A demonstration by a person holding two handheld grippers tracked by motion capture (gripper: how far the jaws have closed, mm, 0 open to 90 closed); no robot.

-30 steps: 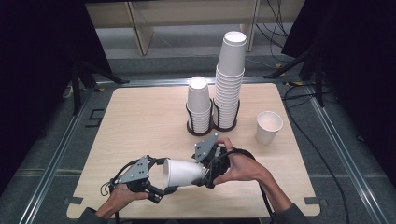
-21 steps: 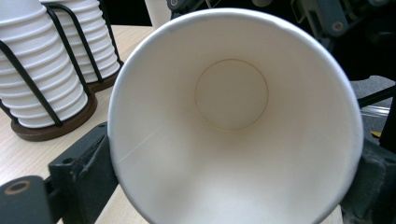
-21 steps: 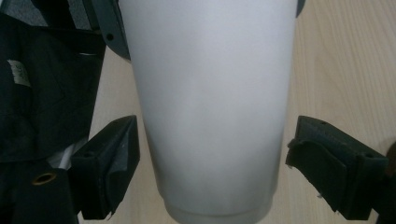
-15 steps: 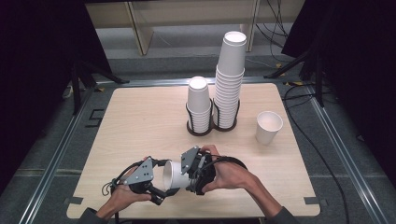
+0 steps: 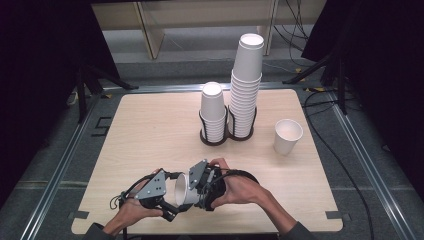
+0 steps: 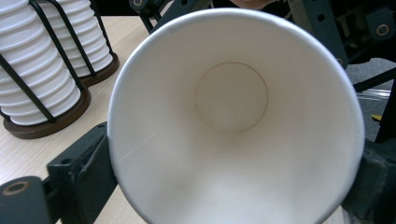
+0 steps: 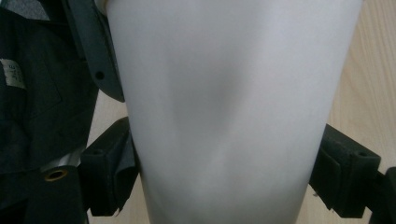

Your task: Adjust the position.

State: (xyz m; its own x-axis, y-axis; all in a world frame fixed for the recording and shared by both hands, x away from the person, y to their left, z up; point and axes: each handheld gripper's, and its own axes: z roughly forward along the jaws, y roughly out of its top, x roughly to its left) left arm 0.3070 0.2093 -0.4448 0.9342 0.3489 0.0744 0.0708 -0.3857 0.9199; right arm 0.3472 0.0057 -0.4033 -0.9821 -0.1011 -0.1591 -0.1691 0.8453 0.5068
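Matt white paper cup [image 6: 233, 126]; pale wood-grain table [image 5: 150, 135].

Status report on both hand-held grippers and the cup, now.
Left hand-held gripper and right hand-held gripper both shut on the white paper cup, held sideways above the table. Nothing in the way.

A white paper cup [image 6: 233, 135] lies with its open mouth toward the camera, its round bottom visible deep inside. Two black jaws press against its rim, one at each side. To the left, two stacks of white cups [image 6: 35, 60] stand in a black wire holder [image 6: 51, 119] on a pale wooden table [image 6: 135, 32].
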